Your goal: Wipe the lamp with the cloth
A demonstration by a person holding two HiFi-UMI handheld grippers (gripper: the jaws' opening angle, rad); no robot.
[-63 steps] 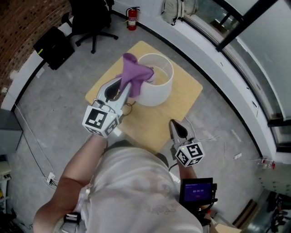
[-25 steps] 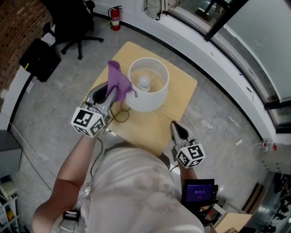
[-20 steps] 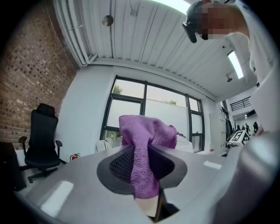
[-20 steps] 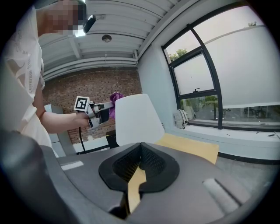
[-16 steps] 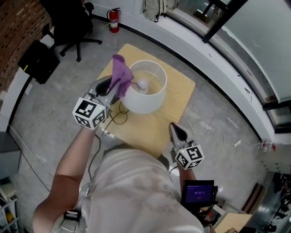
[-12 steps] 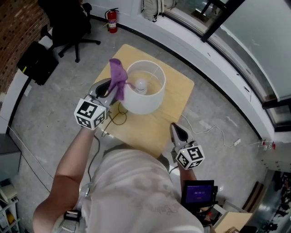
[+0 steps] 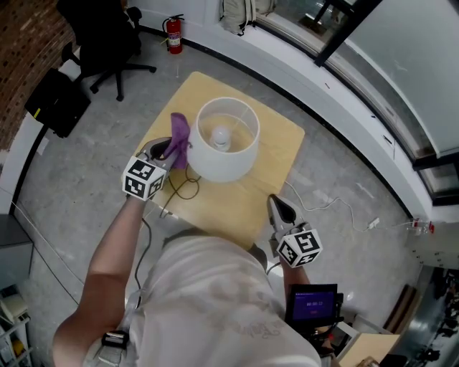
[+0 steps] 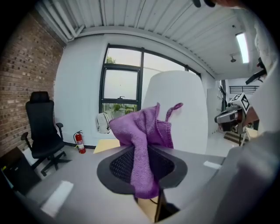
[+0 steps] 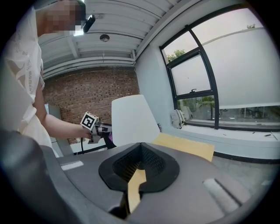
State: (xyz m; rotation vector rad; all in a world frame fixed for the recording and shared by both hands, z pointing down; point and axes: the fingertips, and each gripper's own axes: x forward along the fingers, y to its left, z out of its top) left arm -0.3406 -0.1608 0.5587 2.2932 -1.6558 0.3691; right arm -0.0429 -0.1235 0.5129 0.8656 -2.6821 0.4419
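A white lamp shade (image 7: 228,147) with its bulb (image 7: 221,136) stands on the yellow table (image 7: 276,154). My left gripper (image 7: 172,148) is shut on a purple cloth (image 7: 179,135) and holds it against the shade's left side, below the rim. In the left gripper view the cloth (image 8: 142,144) drapes out of the left gripper (image 8: 142,153), with the shade (image 8: 179,113) right behind it. My right gripper (image 7: 277,203) hovers at the table's near edge, shut and empty. The right gripper view looks past the right gripper (image 9: 138,168) to the shade (image 9: 131,120) ahead.
A black cord (image 7: 188,188) lies coiled on the table by the left gripper. A black office chair (image 7: 107,36), a red fire extinguisher (image 7: 172,34) and a backpack (image 7: 237,14) stand beyond the table. A white cable (image 7: 337,208) runs over the floor at the right.
My left gripper has carried the cloth down from the shade's top rim along its left side. The right gripper has stayed where it was.
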